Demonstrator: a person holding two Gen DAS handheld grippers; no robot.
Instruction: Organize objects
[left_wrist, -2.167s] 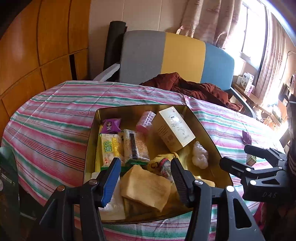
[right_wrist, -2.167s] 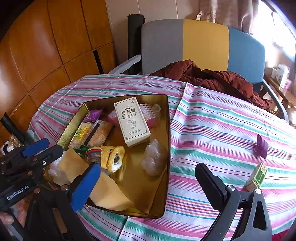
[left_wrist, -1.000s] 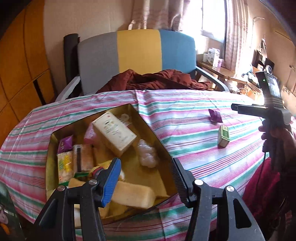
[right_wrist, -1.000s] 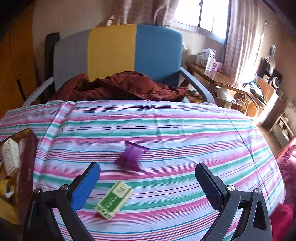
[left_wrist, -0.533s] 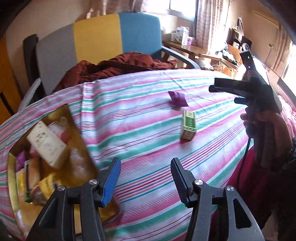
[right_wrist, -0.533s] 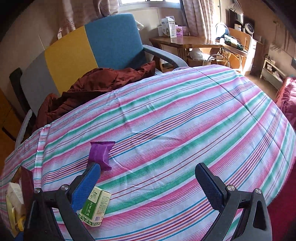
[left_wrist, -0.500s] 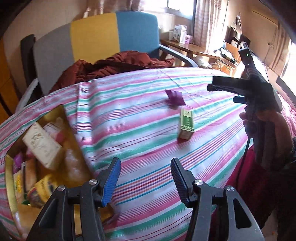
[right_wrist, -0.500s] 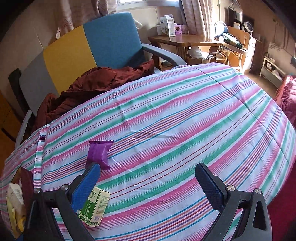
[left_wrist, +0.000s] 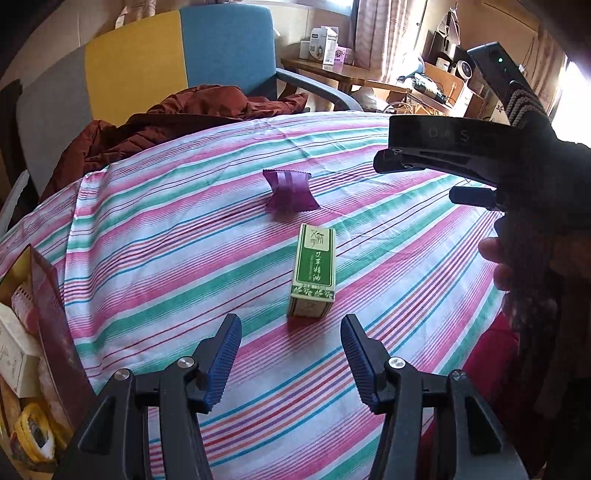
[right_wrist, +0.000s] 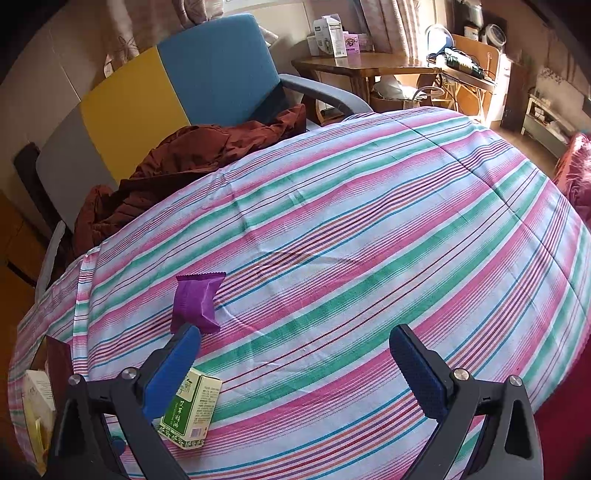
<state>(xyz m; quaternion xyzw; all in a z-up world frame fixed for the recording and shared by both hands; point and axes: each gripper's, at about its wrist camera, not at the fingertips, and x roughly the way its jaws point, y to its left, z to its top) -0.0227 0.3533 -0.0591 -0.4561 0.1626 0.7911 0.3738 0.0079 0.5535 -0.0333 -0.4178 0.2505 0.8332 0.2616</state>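
Observation:
A small green box (left_wrist: 313, 272) lies on the striped tablecloth (left_wrist: 184, 236), just beyond my open left gripper (left_wrist: 291, 354) and in line with the gap between its fingers. Behind it sits a purple wrapped snack (left_wrist: 291, 191). The right wrist view shows the same green box (right_wrist: 192, 411) partly behind the left fingertip of my open right gripper (right_wrist: 295, 363), with the purple snack (right_wrist: 197, 301) a little farther off. Neither gripper holds anything. The right gripper's body (left_wrist: 454, 153), held by a gloved hand (left_wrist: 528, 236), shows at the right of the left wrist view.
A gold tin (left_wrist: 48, 325) full of packets and a white box stands at the table's left edge. A brown jacket (left_wrist: 166, 122) lies on a grey, yellow and blue chair (right_wrist: 177, 85) behind the table. A wooden side table (right_wrist: 369, 62) stands farther back.
My left gripper has swung right, away from the tin, and closed in on the green box. The right gripper's view has shifted slightly nearer the purple snack. Both stay open.

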